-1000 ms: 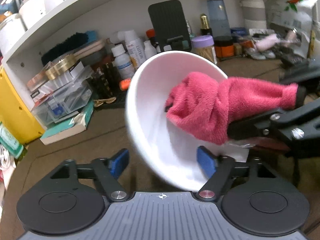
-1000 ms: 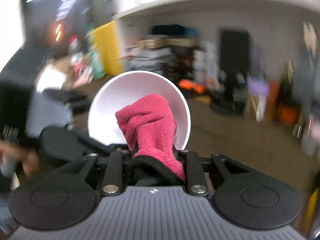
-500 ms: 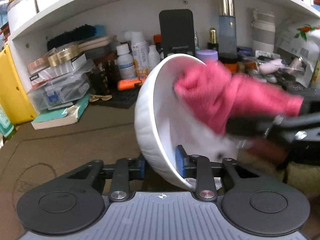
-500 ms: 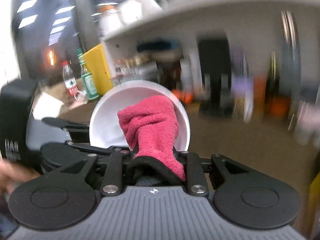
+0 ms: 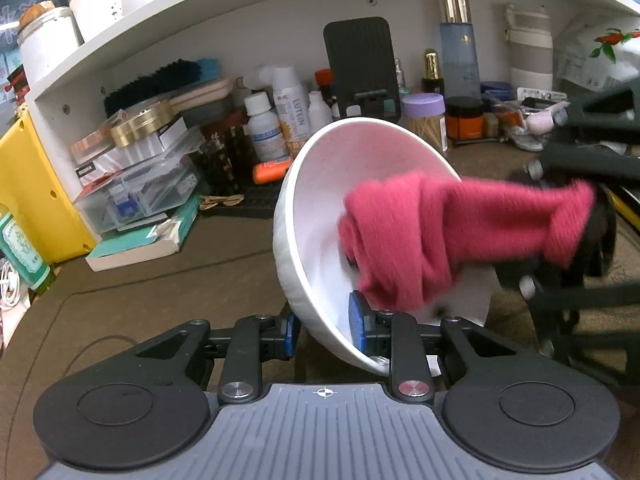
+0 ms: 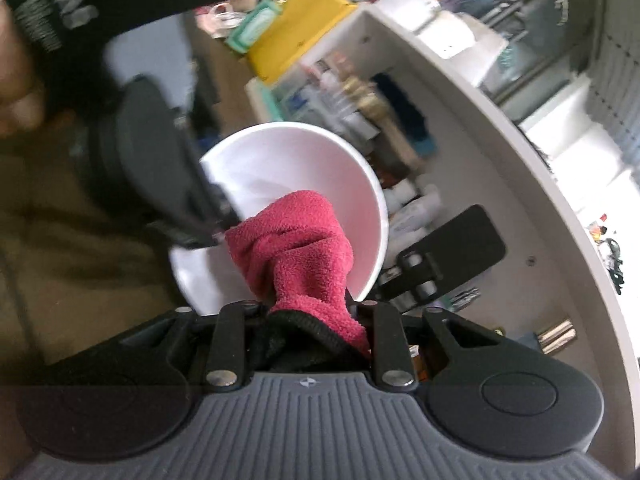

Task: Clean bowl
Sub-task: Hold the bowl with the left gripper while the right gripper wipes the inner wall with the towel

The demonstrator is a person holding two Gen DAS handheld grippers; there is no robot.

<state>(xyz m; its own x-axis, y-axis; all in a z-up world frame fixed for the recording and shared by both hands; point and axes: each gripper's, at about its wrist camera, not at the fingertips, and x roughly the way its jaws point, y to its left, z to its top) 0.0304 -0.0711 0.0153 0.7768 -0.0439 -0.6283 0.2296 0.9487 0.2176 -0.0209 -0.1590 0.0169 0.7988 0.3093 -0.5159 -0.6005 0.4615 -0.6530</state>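
cloth [image 5: 404,236] inside tilted bowl [image 5: 320,184], shelf clutter [image 5: 276,120] behind

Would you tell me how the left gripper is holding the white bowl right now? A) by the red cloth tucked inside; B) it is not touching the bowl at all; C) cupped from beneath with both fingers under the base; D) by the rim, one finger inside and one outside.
D: the left gripper is closed on the wall of the tilted white bowl, one blue pad inside and one outside, while the red cloth presses into it.
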